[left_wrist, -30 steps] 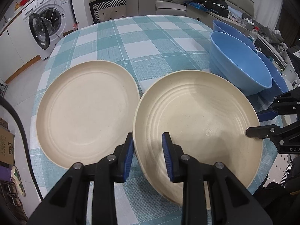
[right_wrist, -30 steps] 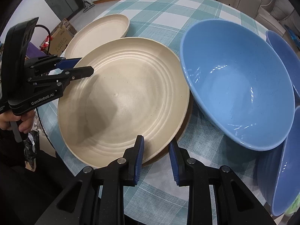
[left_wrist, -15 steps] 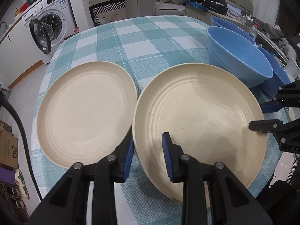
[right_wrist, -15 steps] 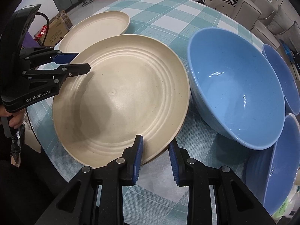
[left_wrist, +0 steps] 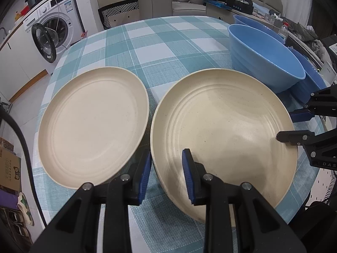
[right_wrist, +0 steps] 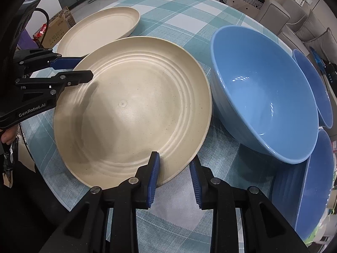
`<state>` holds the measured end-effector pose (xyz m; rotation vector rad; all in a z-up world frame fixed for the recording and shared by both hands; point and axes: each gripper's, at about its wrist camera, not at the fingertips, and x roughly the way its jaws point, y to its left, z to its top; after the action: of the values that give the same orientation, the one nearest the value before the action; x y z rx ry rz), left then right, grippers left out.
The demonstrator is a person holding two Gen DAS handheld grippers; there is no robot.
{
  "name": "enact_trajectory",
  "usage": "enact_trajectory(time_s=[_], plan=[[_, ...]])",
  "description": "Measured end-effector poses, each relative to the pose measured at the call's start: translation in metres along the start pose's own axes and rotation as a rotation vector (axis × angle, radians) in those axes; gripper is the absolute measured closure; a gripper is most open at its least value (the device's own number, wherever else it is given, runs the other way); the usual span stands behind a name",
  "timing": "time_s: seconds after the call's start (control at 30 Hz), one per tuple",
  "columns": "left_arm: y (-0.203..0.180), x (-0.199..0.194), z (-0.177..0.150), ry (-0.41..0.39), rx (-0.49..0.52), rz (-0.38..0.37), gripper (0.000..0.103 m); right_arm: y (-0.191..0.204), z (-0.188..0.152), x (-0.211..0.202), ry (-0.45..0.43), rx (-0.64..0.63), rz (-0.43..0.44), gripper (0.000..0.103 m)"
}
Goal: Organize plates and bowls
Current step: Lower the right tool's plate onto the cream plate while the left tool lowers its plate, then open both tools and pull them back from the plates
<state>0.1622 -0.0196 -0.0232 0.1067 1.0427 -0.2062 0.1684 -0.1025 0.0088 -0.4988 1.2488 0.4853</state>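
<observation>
A cream ribbed plate (left_wrist: 223,135) (right_wrist: 134,109) sits on the checked table. My left gripper (left_wrist: 166,175) straddles its near-left rim, jaws apart and not clamped; it also shows in the right wrist view (right_wrist: 82,68). My right gripper (right_wrist: 173,179) straddles the opposite rim, jaws apart; it shows at the right of the left wrist view (left_wrist: 292,124). A second cream plate (left_wrist: 92,124) (right_wrist: 99,29) lies just left of the first. A large blue bowl (left_wrist: 265,57) (right_wrist: 263,105) stands beside the ribbed plate.
Two more blue bowls (right_wrist: 313,90) (right_wrist: 313,185) crowd behind and beside the large one. The round table's edge (left_wrist: 50,71) drops off at left. A washing machine (left_wrist: 52,27) and sofa (left_wrist: 189,0) stand beyond.
The ribbed plate has dropped lower and levelled out toward the table, ending a little apart from the left plate. Both grippers stayed at its rim.
</observation>
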Motion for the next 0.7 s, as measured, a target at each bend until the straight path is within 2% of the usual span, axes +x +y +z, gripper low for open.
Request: enact_trajectory(time_s=[0.2, 0.3, 0.33, 0.4, 0.5, 0.57, 0.7], plan=[[0.002, 0.002, -0.001, 0.012, -0.014, -0.010, 0.072, -0.001, -0.001, 0.001, -0.007, 0.004, 0.009, 0.068], [0.004, 0.003, -0.002, 0.018, -0.030, -0.014, 0.072, -0.001, -0.001, 0.000, -0.013, 0.007, 0.019, 0.059], [0.005, 0.002, -0.003, 0.017, -0.036, -0.013, 0.068, -0.001, -0.002, -0.001, -0.015, 0.008, 0.018, 0.055], [0.008, 0.000, -0.004, 0.008, -0.051, -0.014, 0.058, -0.001, -0.001, -0.003, -0.019, 0.010, 0.019, 0.055], [0.014, -0.006, -0.005, -0.007, -0.077, -0.037, 0.057, -0.002, -0.001, -0.008, -0.028, 0.017, 0.023, 0.048], [0.017, -0.010, -0.007, -0.018, -0.091, -0.043, 0.057, -0.003, 0.000, -0.011, -0.037, 0.020, 0.038, 0.041], [0.022, -0.019, -0.009, -0.049, -0.107, -0.030, 0.050, -0.003, 0.001, -0.017, -0.048, 0.019, 0.055, 0.038]])
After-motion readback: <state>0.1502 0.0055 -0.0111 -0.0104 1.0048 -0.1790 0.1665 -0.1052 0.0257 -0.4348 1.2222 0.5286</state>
